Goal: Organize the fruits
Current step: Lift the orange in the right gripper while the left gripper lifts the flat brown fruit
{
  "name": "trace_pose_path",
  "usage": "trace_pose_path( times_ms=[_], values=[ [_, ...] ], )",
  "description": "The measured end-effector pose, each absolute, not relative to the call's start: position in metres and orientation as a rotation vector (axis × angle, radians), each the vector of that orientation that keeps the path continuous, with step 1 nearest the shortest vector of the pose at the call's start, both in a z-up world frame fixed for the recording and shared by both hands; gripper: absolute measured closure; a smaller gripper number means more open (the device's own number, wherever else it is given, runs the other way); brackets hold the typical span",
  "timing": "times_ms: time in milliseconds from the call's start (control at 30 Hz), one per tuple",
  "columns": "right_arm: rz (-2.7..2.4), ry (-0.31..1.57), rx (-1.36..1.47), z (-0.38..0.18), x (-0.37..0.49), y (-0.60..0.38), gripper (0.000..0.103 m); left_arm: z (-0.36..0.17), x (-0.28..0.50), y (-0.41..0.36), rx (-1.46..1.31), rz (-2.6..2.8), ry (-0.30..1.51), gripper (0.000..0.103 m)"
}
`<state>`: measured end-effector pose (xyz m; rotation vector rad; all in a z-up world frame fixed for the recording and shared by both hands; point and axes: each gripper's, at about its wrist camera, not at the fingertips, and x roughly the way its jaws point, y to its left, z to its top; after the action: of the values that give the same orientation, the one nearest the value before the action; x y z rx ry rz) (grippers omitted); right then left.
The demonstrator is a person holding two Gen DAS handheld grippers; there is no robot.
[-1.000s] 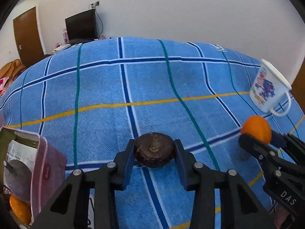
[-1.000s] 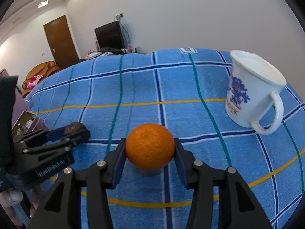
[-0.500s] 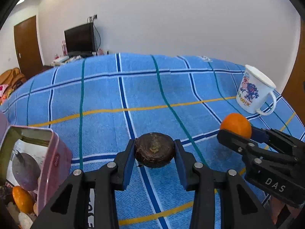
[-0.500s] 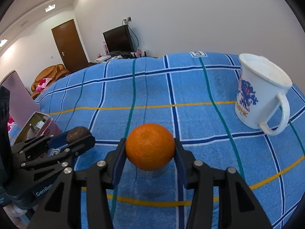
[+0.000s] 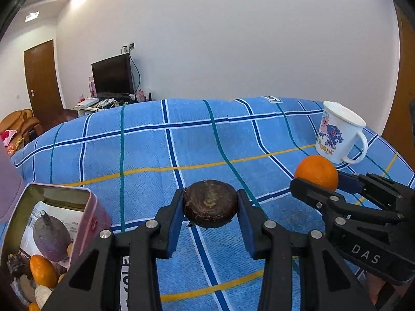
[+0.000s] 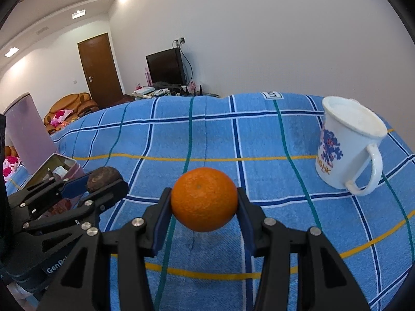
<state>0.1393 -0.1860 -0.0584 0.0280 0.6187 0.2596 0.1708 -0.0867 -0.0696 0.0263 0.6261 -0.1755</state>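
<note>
My left gripper [image 5: 210,208] is shut on a dark brown round fruit [image 5: 210,203], held above the blue checked cloth [image 5: 155,153]. My right gripper [image 6: 204,202] is shut on an orange [image 6: 204,199], also lifted off the cloth. In the left wrist view the right gripper [image 5: 317,178] with its orange [image 5: 316,172] is off to the right. From the right wrist camera, the left gripper [image 6: 103,180] and its brown fruit [image 6: 103,177] sit at the left. An open pink tin [image 5: 89,223] at the lower left holds several fruits, among them a purple one and an orange one.
A white mug [image 6: 347,142] with a blue print stands on the cloth at the right; it also shows in the left wrist view as a mug [image 5: 337,134]. The tin's raised lid [image 6: 26,129] is at the far left. A television and a door stand behind.
The left gripper rose and tilted up with the brown fruit; the tin's inside shows more and the mug sits further from the edge. The right gripper kept its grip and tilted up slightly.
</note>
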Motion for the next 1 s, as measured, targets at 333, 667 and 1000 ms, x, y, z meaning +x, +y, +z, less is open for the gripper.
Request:
trace_pose_path(
  times_ms=[333, 667, 1000],
  values=[
    [0.252, 0.546, 0.009, -0.051, 0.126, -0.184, 0.053, -0.068, 0.164, -0.085, 0.024, -0.169, 0.603, 0.062],
    [0.242, 0.502, -0.003, -0.048, 0.119, -0.183, 0.053, -0.065, 0.156, -0.084, 0.03, -0.158, 0.57, 0.062],
    [0.243, 0.472, -0.002, -0.046, 0.112, -0.182, 0.053, -0.063, 0.15, -0.083, 0.029, -0.149, 0.55, 0.062]
  ],
)
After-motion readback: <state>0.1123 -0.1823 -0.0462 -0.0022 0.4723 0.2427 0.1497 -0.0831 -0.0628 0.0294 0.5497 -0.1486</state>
